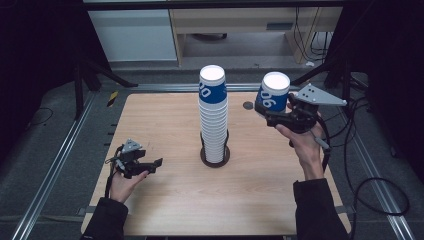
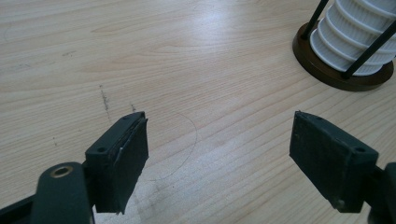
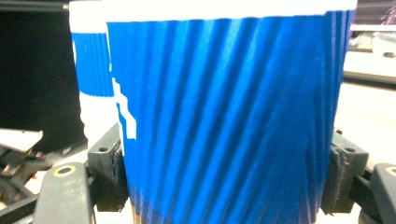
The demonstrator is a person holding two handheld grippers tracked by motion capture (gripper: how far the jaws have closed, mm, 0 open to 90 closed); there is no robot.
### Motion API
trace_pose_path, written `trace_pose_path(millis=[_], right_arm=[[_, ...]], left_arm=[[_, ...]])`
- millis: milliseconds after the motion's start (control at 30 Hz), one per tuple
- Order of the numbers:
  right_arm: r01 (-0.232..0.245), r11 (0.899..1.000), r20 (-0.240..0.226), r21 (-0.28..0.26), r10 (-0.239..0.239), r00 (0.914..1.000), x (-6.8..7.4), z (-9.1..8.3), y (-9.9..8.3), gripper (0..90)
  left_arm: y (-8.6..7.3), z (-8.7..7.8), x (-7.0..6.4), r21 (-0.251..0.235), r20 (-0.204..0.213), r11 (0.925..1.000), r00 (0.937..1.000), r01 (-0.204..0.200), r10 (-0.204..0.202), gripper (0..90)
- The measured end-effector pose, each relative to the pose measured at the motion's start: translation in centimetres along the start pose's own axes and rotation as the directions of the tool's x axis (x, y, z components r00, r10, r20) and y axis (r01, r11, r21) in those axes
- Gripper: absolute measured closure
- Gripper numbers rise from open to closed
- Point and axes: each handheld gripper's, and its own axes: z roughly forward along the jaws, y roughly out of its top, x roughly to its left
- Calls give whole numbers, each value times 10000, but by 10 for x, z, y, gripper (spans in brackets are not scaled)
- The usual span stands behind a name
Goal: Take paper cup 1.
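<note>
1. Above the table's far right part, we see our right gripper (image 1: 272, 111) holding a blue paper cup (image 1: 274, 92) off the surface, upright with a slight tilt, white rim on top.
2. Cup material: ribbed, corrugated blue sleeve with slanting ridges and white print; the right gripper view shows the ridges (image 3: 224, 116) close up, running top to bottom.
3. Our right gripper's jaws are clenched on the cup's lower wall, one black pad pressed against each side; the pads are blocky and matte.
4. A tall stack of cups (image 1: 213, 117) stands near the table's middle, white ribbed rims below, one blue cup on top. It sits in a round dark holder (image 1: 215, 156) with thin black upright rods.
5. The held cup hangs to the right of the stack's top, apart from it, at about the same height.
6. Our left gripper (image 1: 150, 166) rests low at the near left of the table, jaws released and wide apart over bare wood, nothing between them.
7. Table (image 1: 165, 115): pale wood grain, smooth, with faint scuffs and a thin curved scratch (image 2: 189, 140).
8. The holder's base lies well apart from our left gripper, open board between them.
9. Open board lies on both sides of the stack; the held cup is near the far right edge.
</note>
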Motion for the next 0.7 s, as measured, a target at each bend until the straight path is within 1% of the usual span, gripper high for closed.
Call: trace_pose_path(millis=[33,67,100,133,167,200,233,267,300,367,400,500,533,600,633,667,700], right_arm=[[0,10000,0,0,0,10000,0,0,0,223],[-10,9998,2,181,10,10000,-1,-2,-8,222],[-10,9998,2,181,10,10000,-1,-2,-8,222],[-108,9996,-3,277,108,9999,-2,-4,-17,222],[-108,9996,-3,277,108,9999,-2,-4,-17,222],[-129,9991,-18,403,130,9999,-4,-5,-24,222],[-129,9991,-18,403,130,9999,-4,-5,-24,222],[-194,9985,-41,513,197,9998,-6,-7,-32,222],[-194,9985,-41,513,197,9998,-6,-7,-32,222],[-220,9979,-110,601,227,9997,-7,-9,-40,222],[-267,9969,-158,739,279,9995,-7,-11,-46,221],[-234,9953,-253,943,259,9993,-7,-13,-57,221],[-234,9953,-253,943,259,9993,-7,-13,-57,221],[-184,9938,-312,1098,219,9993,-6,-14,-66,220],[-184,9938,-312,1098,219,9993,-6,-14,-66,220],[-164,9926,-439,1207,218,9988,-6,-15,-72,220],[-164,9926,-439,1207,218,9988,-6,-15,-72,220]], left_arm=[[0,0,0,0,0,10000,10000,0,0,191],[1,-1,-1,-6,24,10000,10000,-55,55,191],[1,-1,-1,-6,24,10000,10000,-55,55,191],[1,-1,-2,-11,50,9999,9999,-106,106,191],[1,-1,-2,-11,50,9999,9999,-106,106,191],[2,-1,-3,-24,104,9999,9998,-141,141,191],[2,-1,-3,-24,104,9999,9998,-141,141,191],[2,-1,-4,9,136,9998,9997,-188,188,191],[2,-1,-4,9,136,9998,9997,-188,188,192],[2,-1,-5,9,160,9998,9997,-201,201,191],[3,-1,-6,38,189,9996,9995,-273,272,191],[3,0,-7,39,245,9995,9992,-306,305,191],[3,0,-7,38,268,9994,9991,-330,329,191],[4,0,-8,72,360,9994,9987,-352,349,192],[4,0,-8,72,360,9994,9987,-352,349,192],[4,0,-8,78,378,9993,9986,-377,373,192],[4,0,-9,77,412,9992,9984,-394,390,192]])
